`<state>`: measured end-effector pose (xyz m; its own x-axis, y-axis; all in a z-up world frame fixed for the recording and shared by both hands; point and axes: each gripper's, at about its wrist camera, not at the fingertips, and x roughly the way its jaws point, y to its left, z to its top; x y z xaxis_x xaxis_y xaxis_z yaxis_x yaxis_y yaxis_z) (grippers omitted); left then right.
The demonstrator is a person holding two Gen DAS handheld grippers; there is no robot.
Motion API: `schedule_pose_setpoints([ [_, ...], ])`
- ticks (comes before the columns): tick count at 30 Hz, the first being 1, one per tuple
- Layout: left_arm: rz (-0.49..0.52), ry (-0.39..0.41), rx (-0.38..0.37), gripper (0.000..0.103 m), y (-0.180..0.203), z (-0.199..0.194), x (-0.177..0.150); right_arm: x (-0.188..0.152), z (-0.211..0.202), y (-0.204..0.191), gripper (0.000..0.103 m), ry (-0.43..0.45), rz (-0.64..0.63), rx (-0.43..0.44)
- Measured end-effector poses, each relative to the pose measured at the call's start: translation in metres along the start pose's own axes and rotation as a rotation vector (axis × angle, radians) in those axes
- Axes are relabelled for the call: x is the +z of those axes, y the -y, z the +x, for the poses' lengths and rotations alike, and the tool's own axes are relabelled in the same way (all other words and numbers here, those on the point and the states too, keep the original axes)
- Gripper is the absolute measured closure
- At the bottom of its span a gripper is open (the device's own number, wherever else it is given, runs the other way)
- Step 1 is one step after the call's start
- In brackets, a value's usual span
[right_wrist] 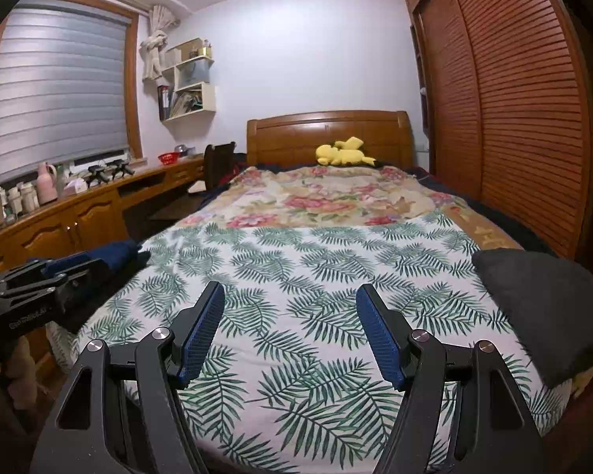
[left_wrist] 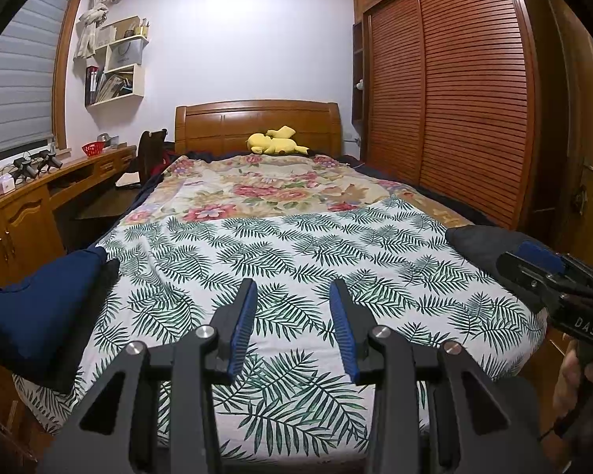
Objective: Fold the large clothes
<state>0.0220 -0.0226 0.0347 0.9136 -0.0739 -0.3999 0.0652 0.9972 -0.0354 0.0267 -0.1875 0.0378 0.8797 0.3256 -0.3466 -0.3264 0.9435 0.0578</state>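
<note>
Item: folded navy-blue cloth garment [left_wrist: 39,308], on the bed's [left_wrist: 296,245] near-left corner, long axis running away from me. Dark grey folded garment [right_wrist: 549,308] lies near-right. My left gripper [left_wrist: 292,308] is nearer the navy; right gripper [right_wrist: 288,316] nearer the grey. Both jaws open, empty.

Bed [left_wrist: 454,213]: fern-print sheet [left_wrist: 280,260], floral quilt [left_wrist: 265,181], yellow plush [left_wrist: 274,143], navy garment [left_wrist: 39,308], dark garment [right_wrist: 549,308].

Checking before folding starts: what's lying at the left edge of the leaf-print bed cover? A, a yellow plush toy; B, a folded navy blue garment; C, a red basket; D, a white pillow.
B: a folded navy blue garment lies at the left edge of the leaf-print bed cover.
</note>
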Motion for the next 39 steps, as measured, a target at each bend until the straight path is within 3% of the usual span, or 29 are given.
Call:
schedule_pose_setpoints([
  [39,0.011,0.019,0.004,0.066,0.007,-0.0066,0.0026,-0.0015,-0.0001,0.0032,0.032,0.002,0.002,-0.003],
])
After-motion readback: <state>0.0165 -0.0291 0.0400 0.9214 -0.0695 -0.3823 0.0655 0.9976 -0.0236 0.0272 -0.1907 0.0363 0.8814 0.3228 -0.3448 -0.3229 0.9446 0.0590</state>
